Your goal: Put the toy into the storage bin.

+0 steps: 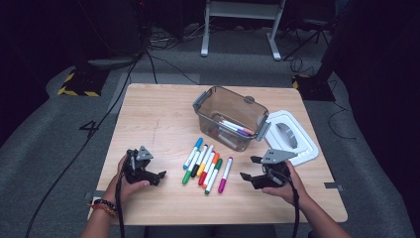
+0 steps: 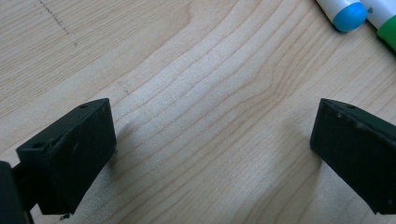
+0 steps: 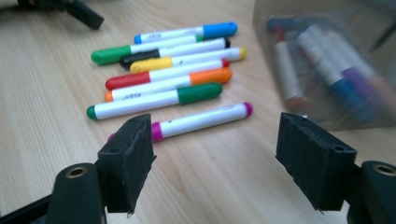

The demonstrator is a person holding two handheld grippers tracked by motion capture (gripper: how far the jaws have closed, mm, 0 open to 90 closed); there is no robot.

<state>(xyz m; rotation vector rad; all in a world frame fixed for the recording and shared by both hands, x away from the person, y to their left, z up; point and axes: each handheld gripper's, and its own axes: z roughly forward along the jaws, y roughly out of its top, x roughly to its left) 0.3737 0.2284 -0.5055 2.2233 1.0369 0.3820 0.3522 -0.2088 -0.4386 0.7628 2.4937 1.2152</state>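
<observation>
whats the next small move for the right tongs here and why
Probably ease the right tongs forward and down over the magenta marker. Their jaws stand open and empty, aimed at it, and it is the nearest of the loose markers on the table, lying slightly apart, while others already sit in the clear bin.

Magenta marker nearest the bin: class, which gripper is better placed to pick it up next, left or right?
Probably the right gripper: its open jaws face the magenta marker directly. The left gripper sits beyond the other markers.
</observation>
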